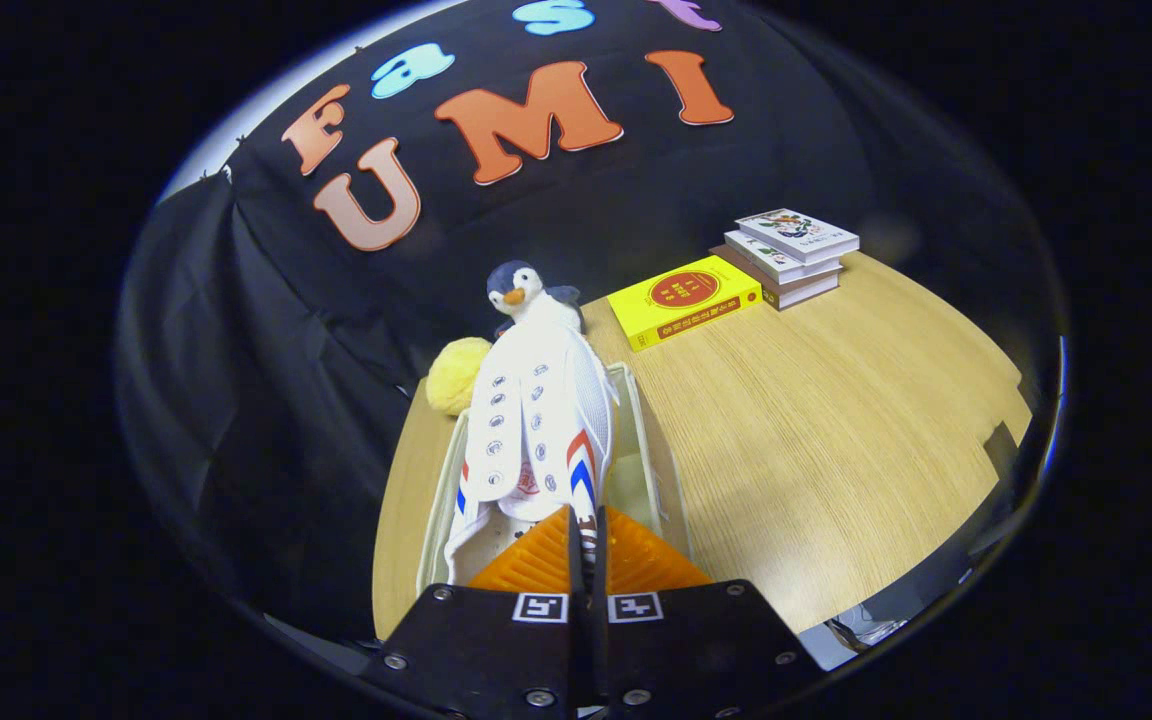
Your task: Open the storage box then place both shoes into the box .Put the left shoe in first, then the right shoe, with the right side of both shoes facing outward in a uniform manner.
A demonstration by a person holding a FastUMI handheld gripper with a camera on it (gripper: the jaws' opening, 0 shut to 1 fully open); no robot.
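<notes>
A white shoe [534, 425] with red and blue stripes on its side hangs just ahead of my fingers, toe pointing away. My gripper [584, 535] is shut on the shoe's rear collar, both fingers pressed close together on it. Below the shoe lies the pale open storage box [648, 440] on the wooden table; the shoe hovers over its inside. Part of the box's left rim [439, 500] shows beside the shoe. Whether another shoe lies in the box is hidden by the held one.
A penguin plush [526, 293] and a yellow fluffy ball [456, 375] sit beyond the box. Farther right lie a yellow book [684, 298] and a stack of books [791, 255]. The wooden table [836, 430] stretches to the right; its edge runs near the left of the box.
</notes>
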